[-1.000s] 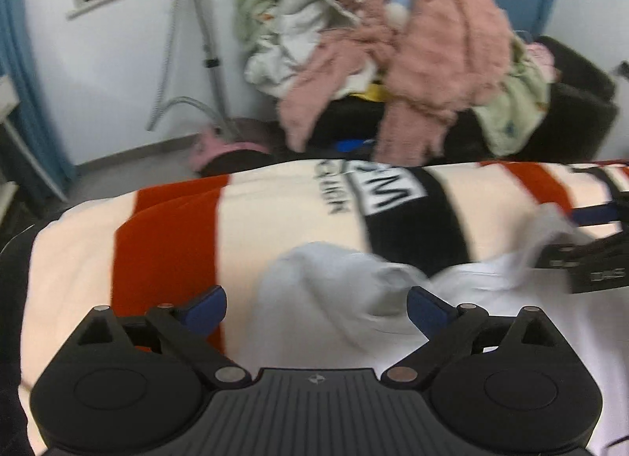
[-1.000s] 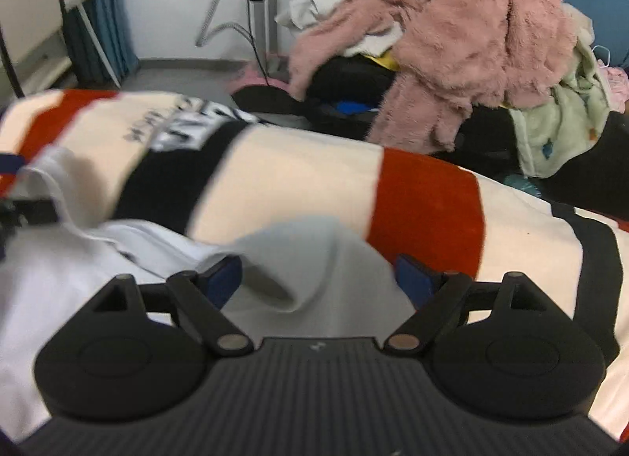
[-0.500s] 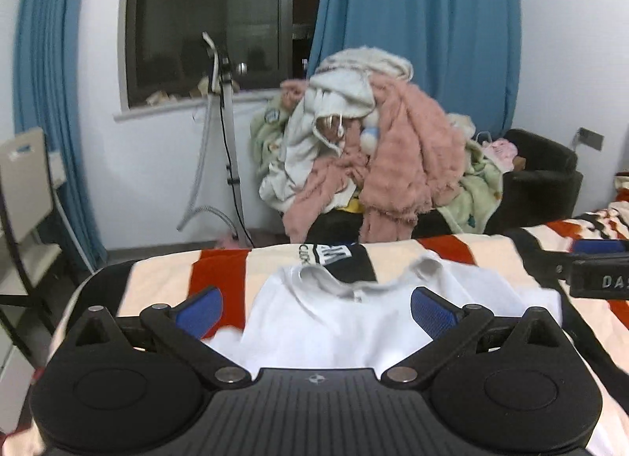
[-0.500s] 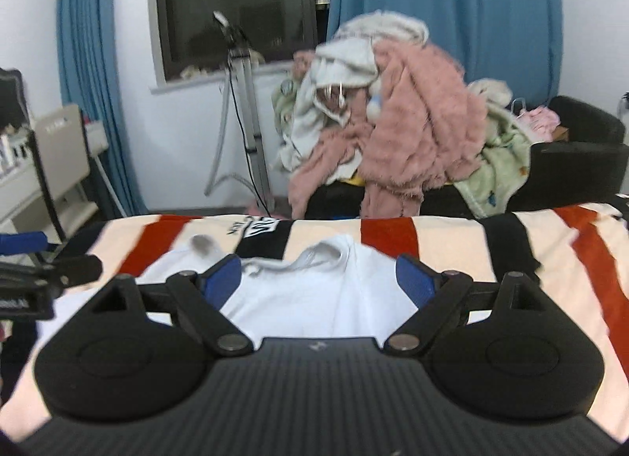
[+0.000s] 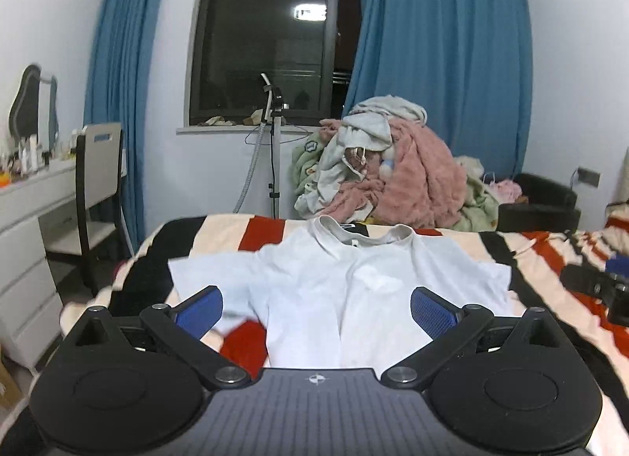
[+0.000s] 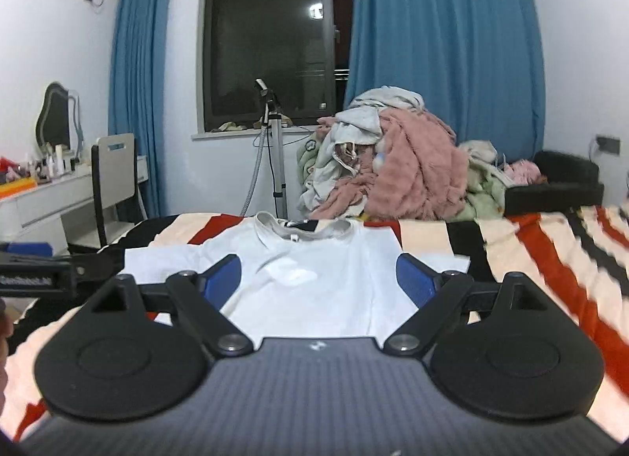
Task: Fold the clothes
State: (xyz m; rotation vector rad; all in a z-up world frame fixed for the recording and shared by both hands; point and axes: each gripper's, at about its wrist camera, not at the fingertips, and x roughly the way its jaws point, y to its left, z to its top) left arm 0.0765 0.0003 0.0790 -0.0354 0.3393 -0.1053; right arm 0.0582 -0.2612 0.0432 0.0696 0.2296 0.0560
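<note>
shirt: we saw a white T-shirt point(image 5: 354, 291) spread flat on the bed, collar point(image 5: 363, 235) at the far end, hem toward us. Both short sleeves lay out to the sides. A small white patch sat on the chest.
left gripper: we held the left gripper point(image 5: 316, 308) above the near end of the shirt, jaws wide, blue pads apart with nothing between them but the cloth below. No contact that we could make out.
right gripper: our right gripper point(image 6: 318, 277) was the same, jaws wide, empty, over the near part of the shirt. It also showed at the right edge of the left view, and the left one at the left edge of the right view, so the two sat side by side, apart.
bed: the blanket point(image 6: 550, 259) was cream with red and black stripes and covered the whole top.
far side: a pile of clothes point(image 5: 393, 169), pink fleece and grey and green pieces, was heaped on a dark armchair point(image 6: 566, 181) beyond the bed.
far wall: dark window point(image 5: 275, 35) between blue curtains point(image 6: 444, 43), a garment steamer pole point(image 5: 275, 157) standing below it.
left side: chair point(image 5: 98, 181) at a white desk point(image 5: 27, 200) with small bottles, a mirror behind.
</note>
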